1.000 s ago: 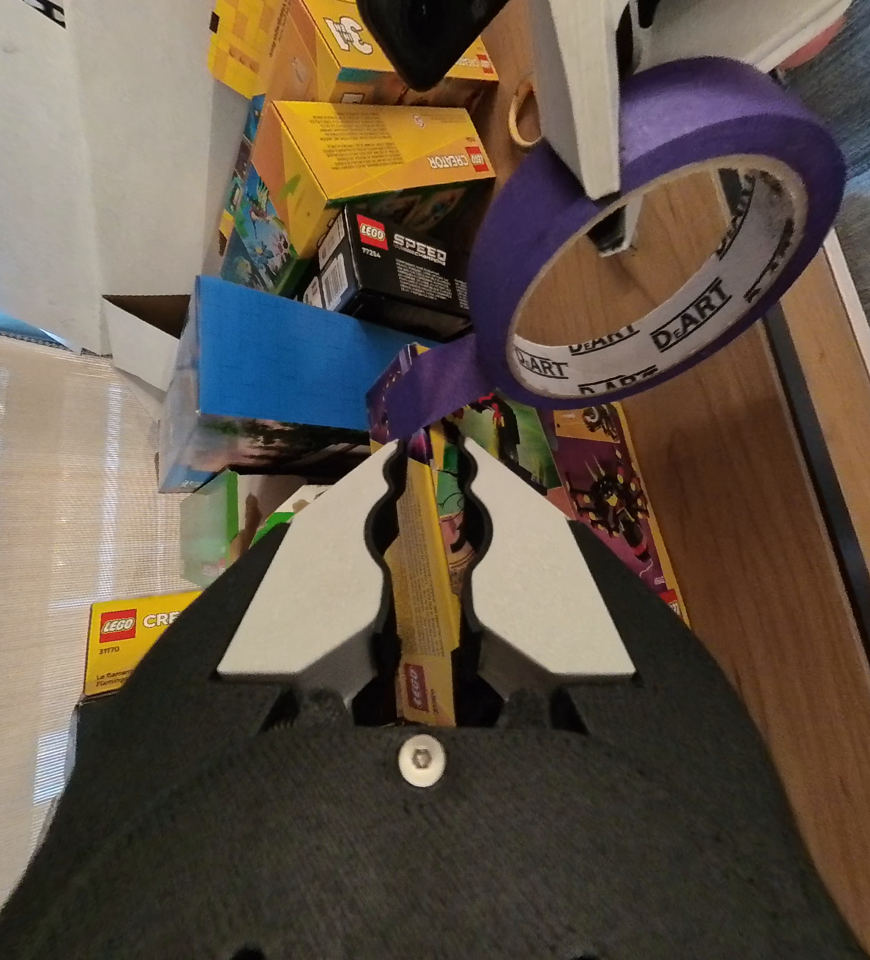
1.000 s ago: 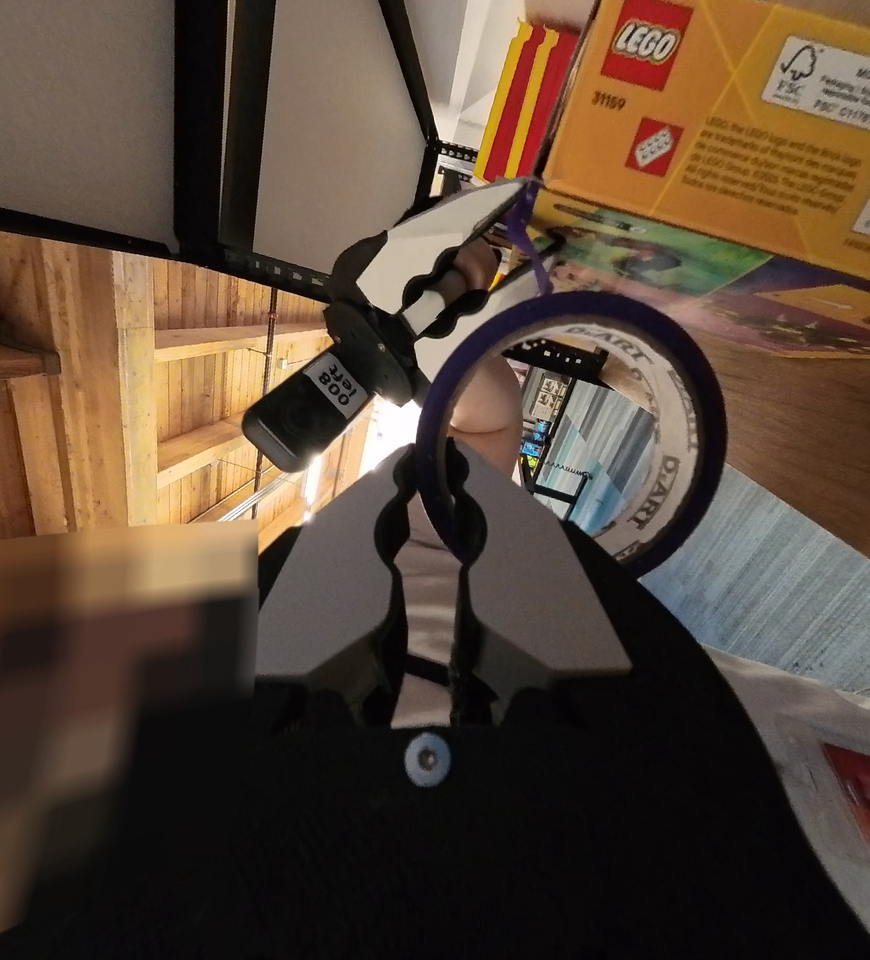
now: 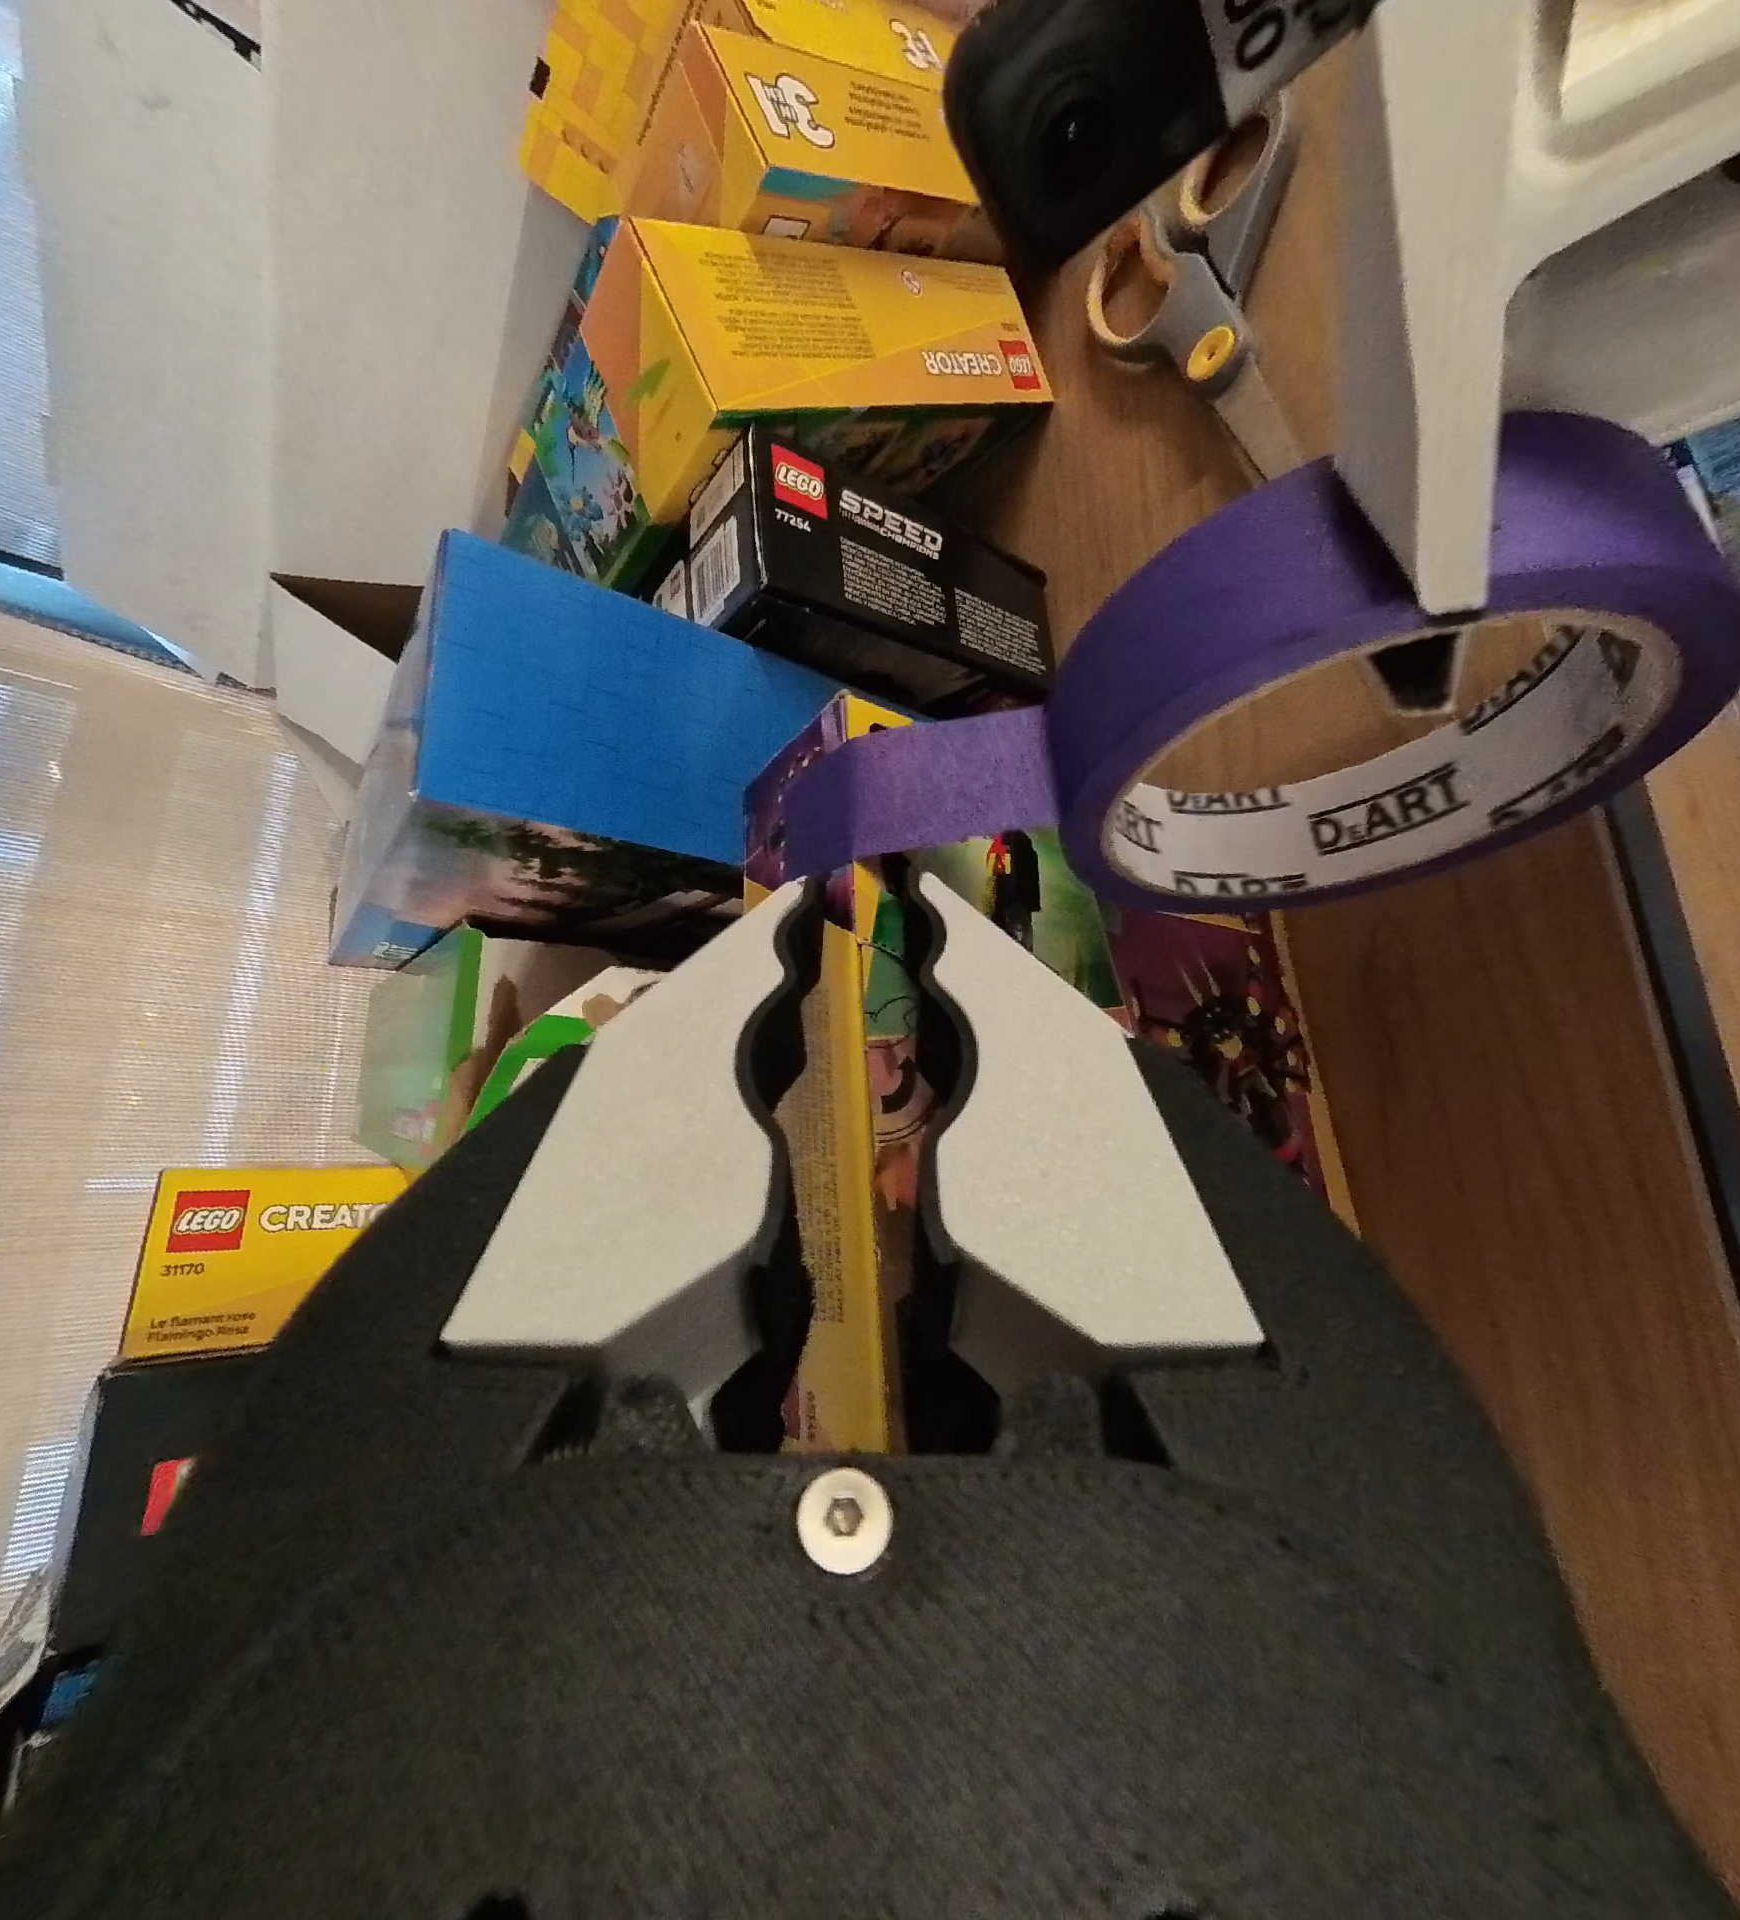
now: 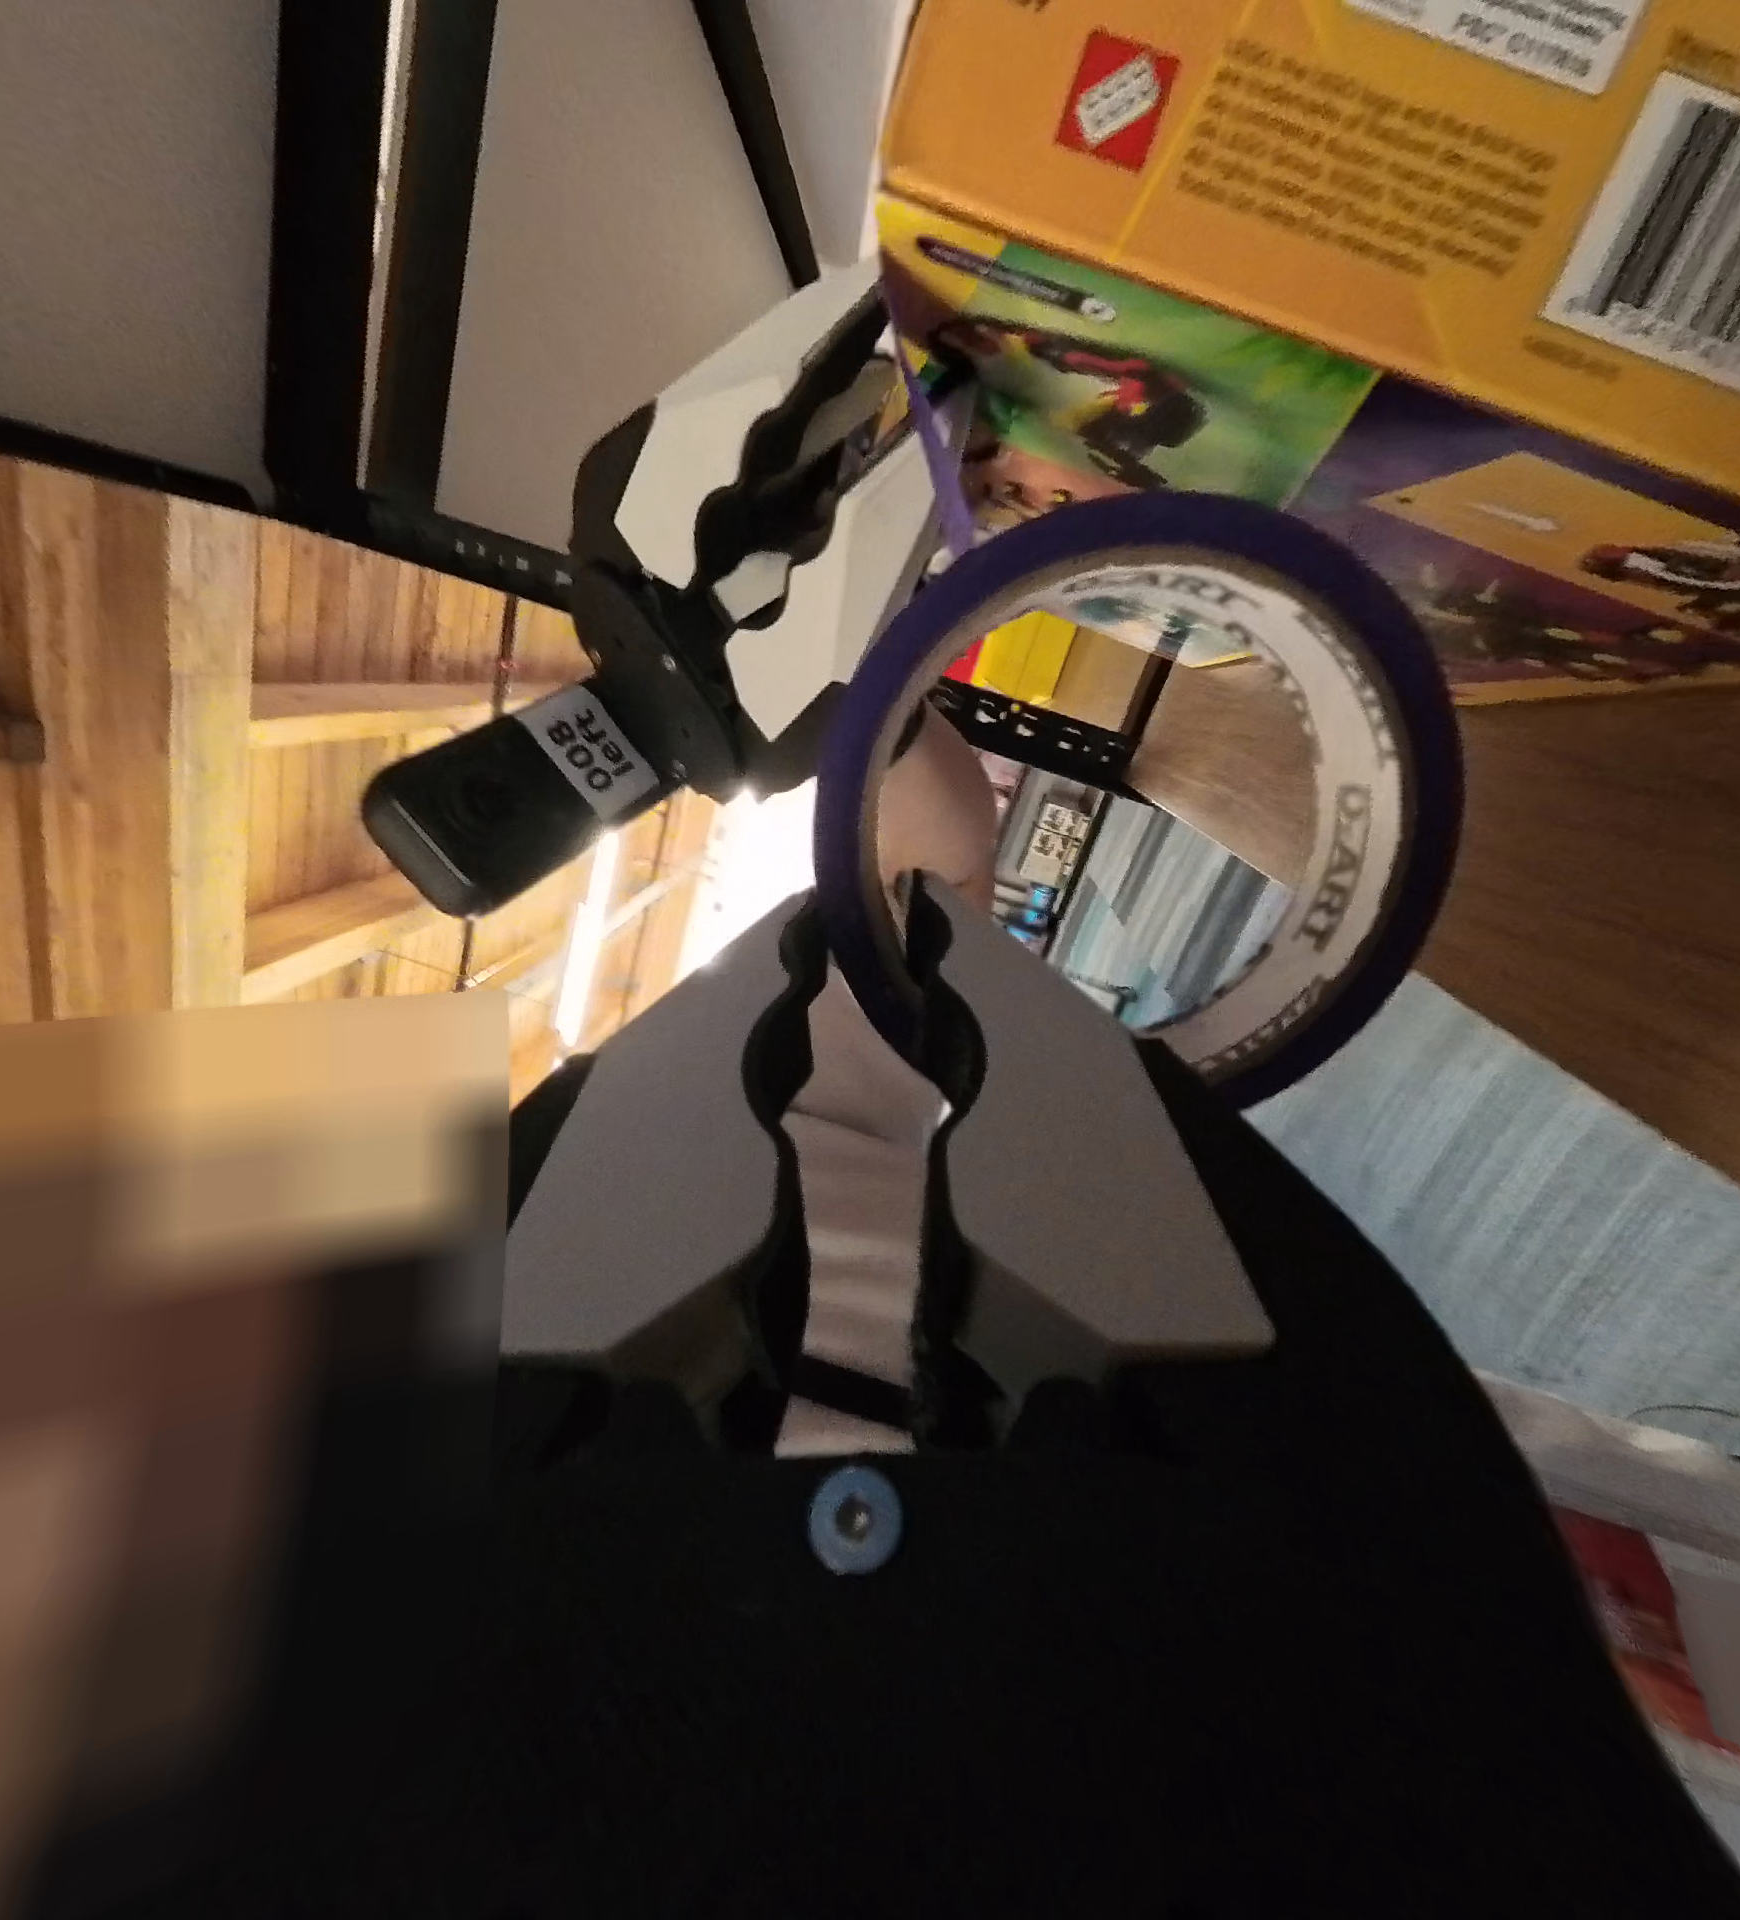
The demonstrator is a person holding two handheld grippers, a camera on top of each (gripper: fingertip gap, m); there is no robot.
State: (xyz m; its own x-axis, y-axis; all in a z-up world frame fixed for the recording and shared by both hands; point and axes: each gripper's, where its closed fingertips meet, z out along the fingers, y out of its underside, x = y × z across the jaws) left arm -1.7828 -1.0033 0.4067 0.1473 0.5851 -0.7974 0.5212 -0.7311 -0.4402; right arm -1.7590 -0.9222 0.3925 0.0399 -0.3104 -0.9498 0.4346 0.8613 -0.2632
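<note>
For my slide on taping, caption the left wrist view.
Left gripper clamps a toy box edge; right gripper pulls purple tape roll away.

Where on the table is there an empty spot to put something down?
Bare wood shows on the table, between the purple-sided box and the dark table edge, below the tape roll. Near the scissors is a narrower strip. Left of that it is crowded: boxes piled against the white carton.

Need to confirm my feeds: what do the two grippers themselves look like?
Both match: the left gripper and right gripper each have a black textured body, one pale centre screw, and light-grey wedge fingers with wavy black inner edges. Each carries a black camera bearing a white label.
</note>
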